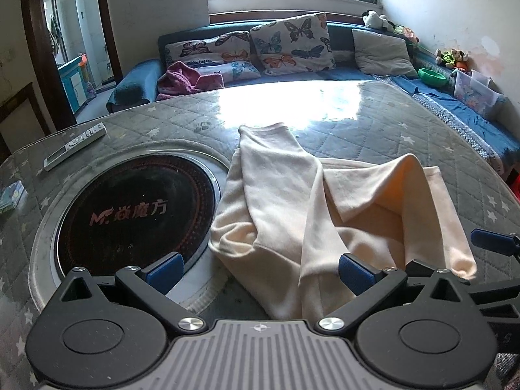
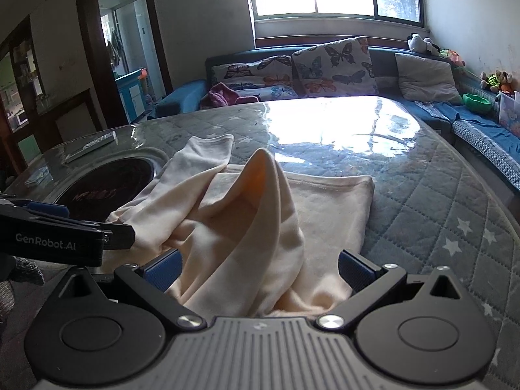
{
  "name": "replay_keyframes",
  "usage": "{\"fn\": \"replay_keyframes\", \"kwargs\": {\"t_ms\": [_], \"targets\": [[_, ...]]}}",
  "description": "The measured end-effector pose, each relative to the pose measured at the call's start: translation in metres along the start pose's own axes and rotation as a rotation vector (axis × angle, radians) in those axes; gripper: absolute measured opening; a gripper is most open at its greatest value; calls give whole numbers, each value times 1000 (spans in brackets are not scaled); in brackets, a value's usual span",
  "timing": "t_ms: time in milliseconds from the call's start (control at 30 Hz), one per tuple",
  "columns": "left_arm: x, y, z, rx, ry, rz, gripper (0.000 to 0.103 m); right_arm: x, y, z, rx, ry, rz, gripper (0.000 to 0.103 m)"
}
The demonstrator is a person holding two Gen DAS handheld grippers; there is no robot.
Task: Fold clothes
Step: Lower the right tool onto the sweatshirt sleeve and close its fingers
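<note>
A cream garment (image 1: 292, 214) lies rumpled on the grey quilted table (image 1: 406, 136), one sleeve stretched away toward the far side and a fold standing up in a peak. My left gripper (image 1: 260, 271) is open, its blue pads wide apart at the garment's near left edge. My right gripper (image 2: 258, 268) is open too, with the cream garment (image 2: 260, 221) bunched between its spread fingers. The left gripper's side shows at the left of the right wrist view (image 2: 65, 237).
A round black induction hob (image 1: 136, 214) is set into the table left of the garment. A white remote (image 1: 76, 144) and a small card pack (image 1: 11, 195) lie at the far left. A blue sofa (image 1: 341, 71) with butterfly cushions runs behind the table.
</note>
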State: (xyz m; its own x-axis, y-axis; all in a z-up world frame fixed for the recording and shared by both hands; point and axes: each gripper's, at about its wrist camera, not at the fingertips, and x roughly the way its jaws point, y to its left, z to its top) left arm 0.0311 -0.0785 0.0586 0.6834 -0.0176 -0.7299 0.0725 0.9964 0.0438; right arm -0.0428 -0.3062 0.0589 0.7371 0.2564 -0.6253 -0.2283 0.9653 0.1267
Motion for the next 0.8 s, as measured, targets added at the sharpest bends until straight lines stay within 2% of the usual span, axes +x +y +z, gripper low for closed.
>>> {"fn": "replay_keyframes", "kwargs": {"t_ms": [200,400,567,800], "targets": [[10,-2,8,10,-1,7,103,10,-8,12,7,-5,-6,103],[17,-1,8,1,16,10,103,24,-14,23,-1,9,-20,95],[20,-2,8,2,23,12,103,37,-14,31,-22,16,-16,87],[17,-9,13,20,6,5,103,53,-12,42,-58,25,2,64]]}}
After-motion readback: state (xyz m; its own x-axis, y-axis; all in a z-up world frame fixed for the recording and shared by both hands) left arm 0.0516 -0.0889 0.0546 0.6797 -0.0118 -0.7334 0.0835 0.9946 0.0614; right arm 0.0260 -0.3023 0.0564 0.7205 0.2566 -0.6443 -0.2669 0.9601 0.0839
